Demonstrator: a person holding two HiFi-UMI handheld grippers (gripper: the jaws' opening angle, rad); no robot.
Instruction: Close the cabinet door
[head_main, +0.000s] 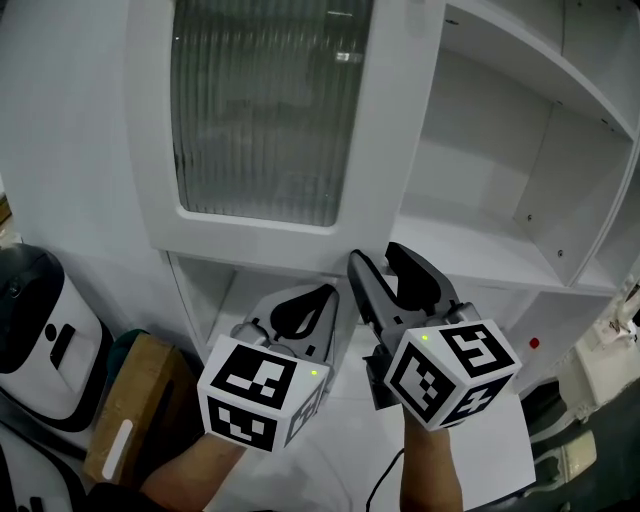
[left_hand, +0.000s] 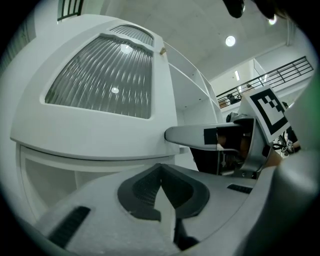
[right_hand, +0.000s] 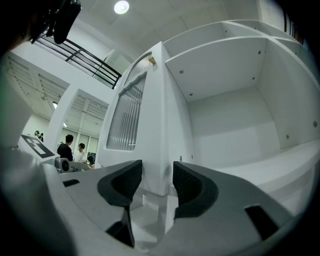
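1. The door (head_main: 150, 150) stands swung out from the cabinet (head_main: 500, 150), directly ahead of me, with its free edge toward me and the bare shelves to its right.
2. It is a white framed panel with a ribbed glass pane (head_main: 265, 100) in the middle. I judge it stiff and fairly light, and it should swing easily on its hinges. The painted frame looks slick, and the glass is the part that could break.
3. So I would hold it by the solid frame at the free edge, low down and far from the hinges, and keep off the glass.
4. My right tongs (head_main: 375, 255) are there now. They are set astride the lower edge, and the right gripper view shows a pad against each face of the door, holding it.
5. My left tongs (head_main: 318, 298) are pressed together with nothing in them. They sit just under the door's bottom rail, beside the right pair.
6. The door should be pushed slowly. A hard shove could slam the frame and jar the pane, or the pads could slide off the paint.
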